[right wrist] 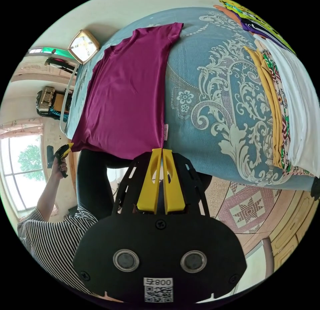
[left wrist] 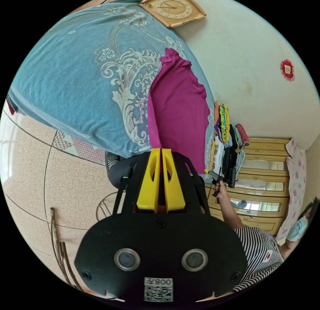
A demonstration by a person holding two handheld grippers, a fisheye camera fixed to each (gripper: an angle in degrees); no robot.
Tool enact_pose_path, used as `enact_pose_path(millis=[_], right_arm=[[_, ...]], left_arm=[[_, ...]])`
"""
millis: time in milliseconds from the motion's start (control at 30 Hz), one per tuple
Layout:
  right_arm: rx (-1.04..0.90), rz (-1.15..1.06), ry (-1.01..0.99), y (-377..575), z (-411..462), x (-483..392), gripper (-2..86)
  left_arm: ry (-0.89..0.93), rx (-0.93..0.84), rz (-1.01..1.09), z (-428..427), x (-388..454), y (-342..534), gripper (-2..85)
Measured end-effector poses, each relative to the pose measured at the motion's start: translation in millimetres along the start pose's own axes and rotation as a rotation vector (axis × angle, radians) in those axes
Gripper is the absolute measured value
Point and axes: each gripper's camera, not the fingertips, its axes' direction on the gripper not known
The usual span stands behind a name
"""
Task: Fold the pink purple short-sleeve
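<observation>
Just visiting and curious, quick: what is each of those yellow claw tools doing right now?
Left gripper: closed on the bottom corner of the purple short-sleeve shirt.
Right gripper: closed on the shirt's other bottom corner.

The shirt's (left wrist: pixel 178 113) hem corner is hidden behind the left tongs (left wrist: pixel 161 150).

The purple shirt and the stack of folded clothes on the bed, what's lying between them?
Nothing: in the right gripper view, bare patterned bedspread separates the purple shirt from the stack of folded clothes.
</observation>
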Motion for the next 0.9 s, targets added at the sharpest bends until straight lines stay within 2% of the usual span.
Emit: enact_pose_path(millis=[167,367,433,600,900], right_arm=[[0.030,-0.016,-0.009,9.4,-8.5,2.2,0.1],[-0.012,0.017,0.032,-3.0,16.3,8.9,0.1],[-0.085,0.054,0.109,-11.9,34.7,14.4,0.0],[-0.056,0.078,0.055,-22.8,34.4,21.8,0.0],[0.085,0.062,-0.009,-71.3,11.0,20.2,0.0]], left_arm=[[0.002,0.001,-0.026,10.9,-14.1,1.3,0.5],[-0.060,-0.033,-0.088,38.6,-28.8,-9.4,0.6],[-0.054,-0.035,-0.112,46.7,-32.7,-14.5,0.7],[-0.057,-0.006,-0.126,53.9,-37.5,-27.4,1.5],[-0.023,0.228,-0.189,15.9,-47.4,-67.6,5.3]])
